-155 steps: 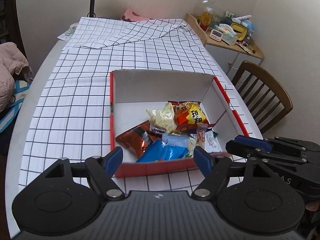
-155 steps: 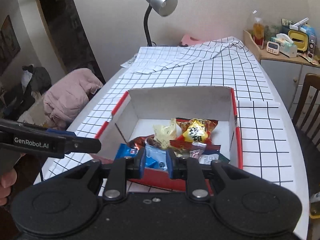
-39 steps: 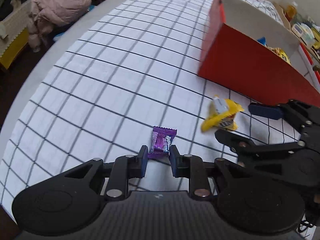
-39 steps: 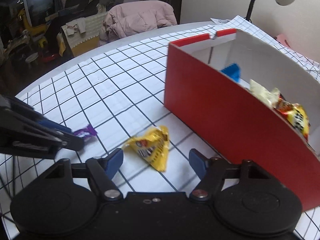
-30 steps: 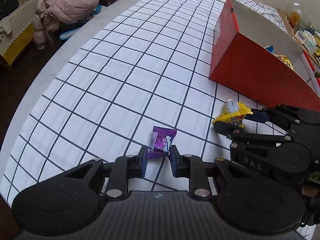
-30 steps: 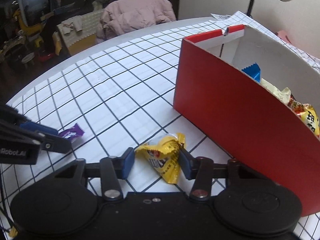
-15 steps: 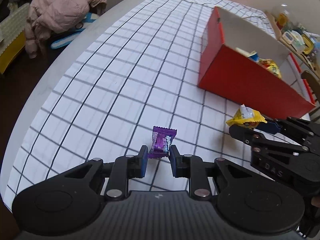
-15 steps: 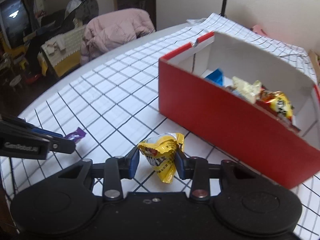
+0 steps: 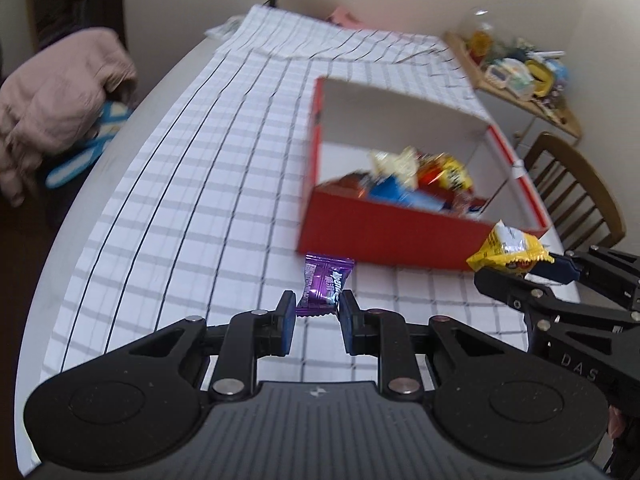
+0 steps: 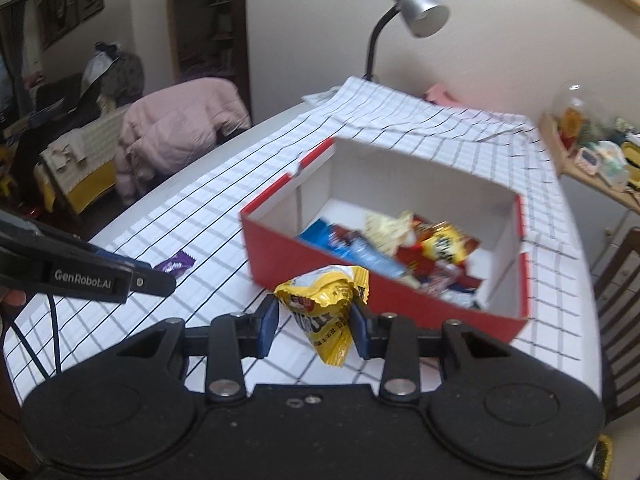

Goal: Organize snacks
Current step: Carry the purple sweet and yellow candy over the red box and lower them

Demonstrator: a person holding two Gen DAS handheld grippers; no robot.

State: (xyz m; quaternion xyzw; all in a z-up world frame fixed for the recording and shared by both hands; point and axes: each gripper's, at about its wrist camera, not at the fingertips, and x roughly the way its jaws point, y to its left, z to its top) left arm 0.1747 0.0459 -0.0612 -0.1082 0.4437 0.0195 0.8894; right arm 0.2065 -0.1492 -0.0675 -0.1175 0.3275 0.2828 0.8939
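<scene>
My left gripper is shut on a small purple candy wrapper, held above the checked tablecloth. A yellow snack packet is pinched between the pads of my right gripper, also lifted off the table. That packet and the right gripper show at the right of the left wrist view. The left gripper with the purple candy shows at the left of the right wrist view. Beyond both stands the red box with white inner walls, holding several wrapped snacks.
A checked tablecloth covers the table. A grey desk lamp stands at the far end. A pink jacket lies over a seat at the left, a wooden chair and a cluttered side shelf at the right.
The right gripper closed on the yellow packet. Both grippers have risen off the cloth with their snacks and tilted toward the box, whose inside now shows.
</scene>
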